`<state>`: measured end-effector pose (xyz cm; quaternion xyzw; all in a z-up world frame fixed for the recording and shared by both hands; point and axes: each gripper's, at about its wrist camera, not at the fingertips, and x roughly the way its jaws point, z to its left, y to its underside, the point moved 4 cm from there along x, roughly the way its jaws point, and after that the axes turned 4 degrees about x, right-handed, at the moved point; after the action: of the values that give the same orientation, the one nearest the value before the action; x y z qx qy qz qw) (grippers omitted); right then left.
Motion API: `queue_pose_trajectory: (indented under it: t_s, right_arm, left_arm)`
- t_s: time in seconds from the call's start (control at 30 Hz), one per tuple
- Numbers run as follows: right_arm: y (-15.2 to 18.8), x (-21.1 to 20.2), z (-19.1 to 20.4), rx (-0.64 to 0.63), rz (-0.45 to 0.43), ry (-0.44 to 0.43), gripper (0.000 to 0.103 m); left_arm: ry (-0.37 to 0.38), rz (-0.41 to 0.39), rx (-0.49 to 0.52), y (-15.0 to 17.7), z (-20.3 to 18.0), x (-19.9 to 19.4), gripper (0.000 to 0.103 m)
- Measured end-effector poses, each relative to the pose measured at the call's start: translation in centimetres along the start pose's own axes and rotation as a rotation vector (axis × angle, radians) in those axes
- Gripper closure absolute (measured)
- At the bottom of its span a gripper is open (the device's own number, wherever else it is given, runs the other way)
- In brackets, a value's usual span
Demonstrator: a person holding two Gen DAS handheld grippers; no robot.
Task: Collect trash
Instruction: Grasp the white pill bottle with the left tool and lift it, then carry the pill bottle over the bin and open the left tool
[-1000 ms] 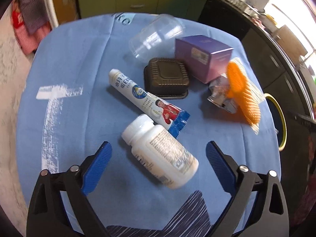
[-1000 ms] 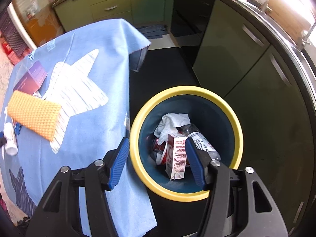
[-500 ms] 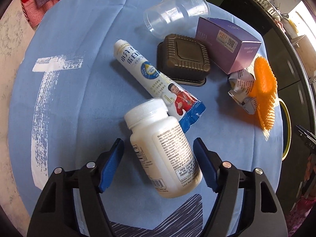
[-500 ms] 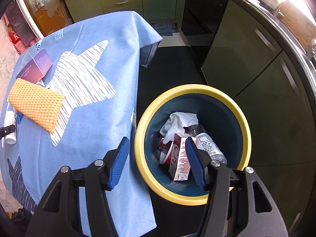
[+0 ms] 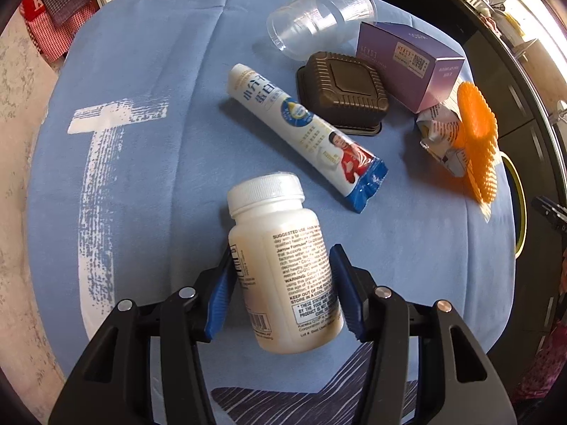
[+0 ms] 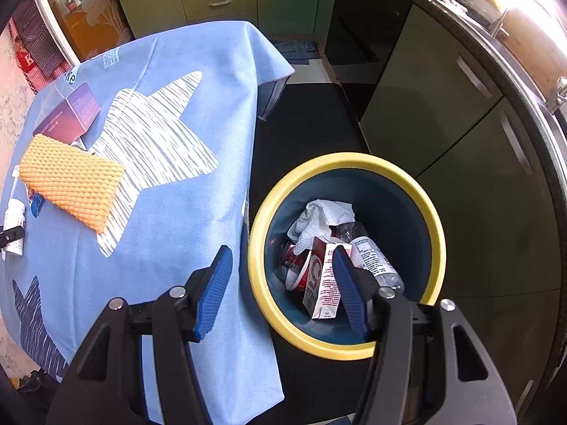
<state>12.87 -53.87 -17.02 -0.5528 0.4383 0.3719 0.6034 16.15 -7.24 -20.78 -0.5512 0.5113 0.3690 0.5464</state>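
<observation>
On the blue tablecloth (image 5: 177, 184) | white pill bottle (image 5: 283, 265) lies between left gripper (image 5: 281, 290) pads, jaws closing from wide, seemingly touching | right gripper (image 6: 280, 290) spread, empty over bin (image 6: 345, 349) | pickup imminent

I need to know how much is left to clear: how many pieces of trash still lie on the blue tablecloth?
7: white bottle between the closing left gripper jaws, sachet tube, brown tray, clear cup, purple box, crumpled wrapper, orange mesh. More may be hidden.

Bright daylight glares from the upper right, perhaps a window; soft shadows; fisheye edges bend and darken.
</observation>
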Motion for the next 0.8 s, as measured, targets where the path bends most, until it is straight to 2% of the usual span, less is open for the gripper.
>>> queue_pose_trajectory:
  t_s: [0.27, 0.57, 0.8]
  right_arm:
    - [0.2, -0.2, 0.6, -0.006, 0.011, 0.013, 0.047]
    - [0.1, -0.7, 1.6, -0.022, 0.008, 0.018, 0.047]
    - [0.0, -1.4, 2.0, -0.027, -0.004, 0.022, 0.047]
  left_arm:
    - [-0.006, -0.073, 0.045, 1.9, 0.7, -2.6, 0.056]
    - [-0.012, -0.154, 0.097, 3.6, 0.8, -6.8, 0.056]
    - [-0.001, -0.221, 0.167, 3.8, -1.2, -9.8, 0.056]
